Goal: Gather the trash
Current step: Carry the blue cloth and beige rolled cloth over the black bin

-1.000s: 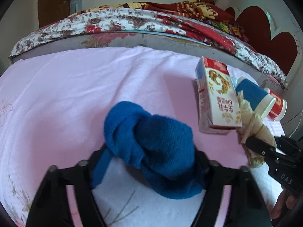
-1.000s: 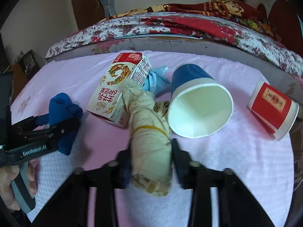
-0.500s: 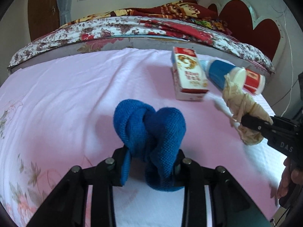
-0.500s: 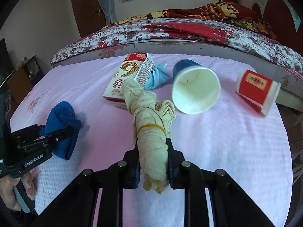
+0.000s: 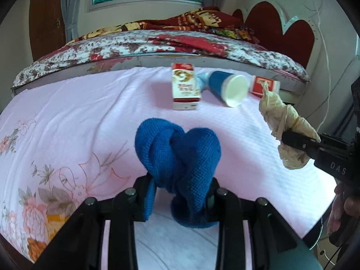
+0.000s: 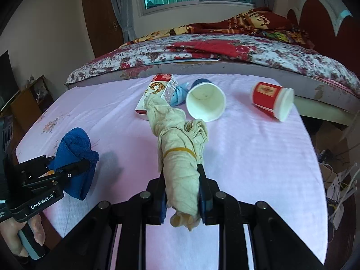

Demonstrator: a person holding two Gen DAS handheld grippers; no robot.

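The left claw (image 5: 180, 198) gripped a knotted blue cloth (image 5: 177, 157), and the right claw (image 6: 181, 193) gripped a beige rag bundle (image 6: 177, 157), both lifted above the pink-covered desk (image 6: 258, 157). Farther off lay a milk carton (image 6: 157, 92), blue cup (image 6: 205, 102) and red cup (image 6: 272, 100).

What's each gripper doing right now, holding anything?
Left gripper: closed on the blue cloth.
Right gripper: closed on the beige rag.
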